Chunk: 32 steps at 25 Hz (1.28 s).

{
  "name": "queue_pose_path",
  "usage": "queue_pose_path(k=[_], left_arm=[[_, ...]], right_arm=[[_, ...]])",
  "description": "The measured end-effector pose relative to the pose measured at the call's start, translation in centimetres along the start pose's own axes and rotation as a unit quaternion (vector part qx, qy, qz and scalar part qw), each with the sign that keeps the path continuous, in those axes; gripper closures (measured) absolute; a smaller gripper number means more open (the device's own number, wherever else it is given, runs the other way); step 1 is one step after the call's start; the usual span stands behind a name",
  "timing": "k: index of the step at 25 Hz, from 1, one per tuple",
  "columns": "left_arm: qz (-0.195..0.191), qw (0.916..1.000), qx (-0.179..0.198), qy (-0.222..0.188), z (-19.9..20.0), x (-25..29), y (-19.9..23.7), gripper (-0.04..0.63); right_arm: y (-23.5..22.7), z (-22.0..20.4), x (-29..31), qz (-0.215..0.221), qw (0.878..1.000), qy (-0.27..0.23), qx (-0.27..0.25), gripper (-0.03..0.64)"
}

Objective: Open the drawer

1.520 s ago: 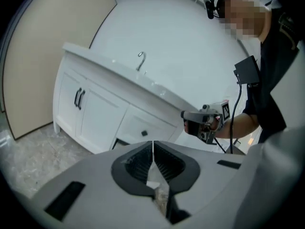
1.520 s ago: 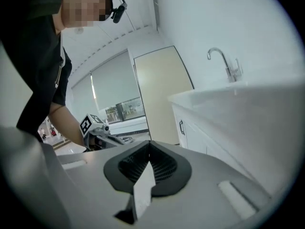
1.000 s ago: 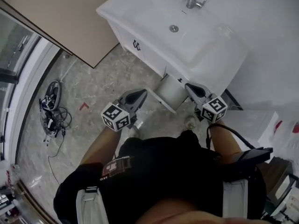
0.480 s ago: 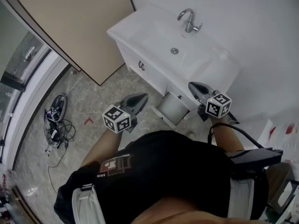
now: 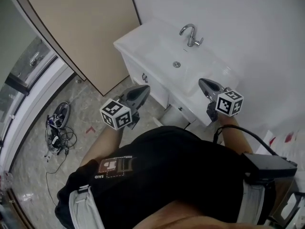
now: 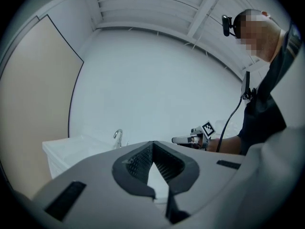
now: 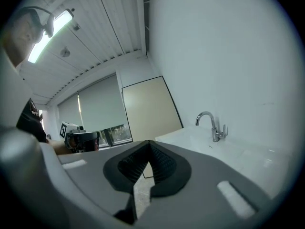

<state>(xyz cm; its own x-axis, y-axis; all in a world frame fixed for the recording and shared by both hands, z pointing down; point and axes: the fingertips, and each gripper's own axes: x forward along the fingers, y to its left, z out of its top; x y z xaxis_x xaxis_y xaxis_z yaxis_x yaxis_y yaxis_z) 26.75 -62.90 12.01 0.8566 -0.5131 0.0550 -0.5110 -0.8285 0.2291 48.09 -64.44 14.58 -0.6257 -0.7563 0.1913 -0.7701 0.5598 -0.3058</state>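
Now left gripper (image 5: 143, 88) and right gripper (image 5: 203, 82) point forward, fingers (image 6: 136, 163) closed.

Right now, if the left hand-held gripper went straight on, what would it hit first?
Probably the white wall. The left hand-held gripper looks over the washbasin top, with the faucet just left of its line; depth is unclear.

We see a glossy white basin (image 5: 143, 44), a shiny metal tap (image 5: 191, 34), a polished marbled floor (image 5: 90, 109) and a matt beige door (image 5: 81, 27).
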Motion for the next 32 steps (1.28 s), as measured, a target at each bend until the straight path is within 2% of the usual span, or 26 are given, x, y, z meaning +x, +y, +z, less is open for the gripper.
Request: queue_pose_path(k=[5,8,19,32], left_arm=[[0.004,0.9989,-0.001,-0.046,4.6,0.2,-1.4,0.597],[0.008,0.9979,0.005,-0.063,6.0,-0.2,-2.1,0.597],[0.016,0.9974,-0.020,-0.068,3.8,-4.8,-2.2,0.597],[0.002,0.9980,-0.022,-0.060,3.1,-3.5,-3.1,0.597]], right_arm=[[0.2,3.3,-2.2,0.000,1.000,-0.009,-0.024,0.623],[0.7,4.8,-3.0,0.010,0.999,-0.021,-0.026,0.623],[3.3,1.8,-2.2,0.014,0.999,-0.028,0.006,0.620],[2.7,0.8,-3.5,-0.005,1.000,-0.024,-0.008,0.620]])
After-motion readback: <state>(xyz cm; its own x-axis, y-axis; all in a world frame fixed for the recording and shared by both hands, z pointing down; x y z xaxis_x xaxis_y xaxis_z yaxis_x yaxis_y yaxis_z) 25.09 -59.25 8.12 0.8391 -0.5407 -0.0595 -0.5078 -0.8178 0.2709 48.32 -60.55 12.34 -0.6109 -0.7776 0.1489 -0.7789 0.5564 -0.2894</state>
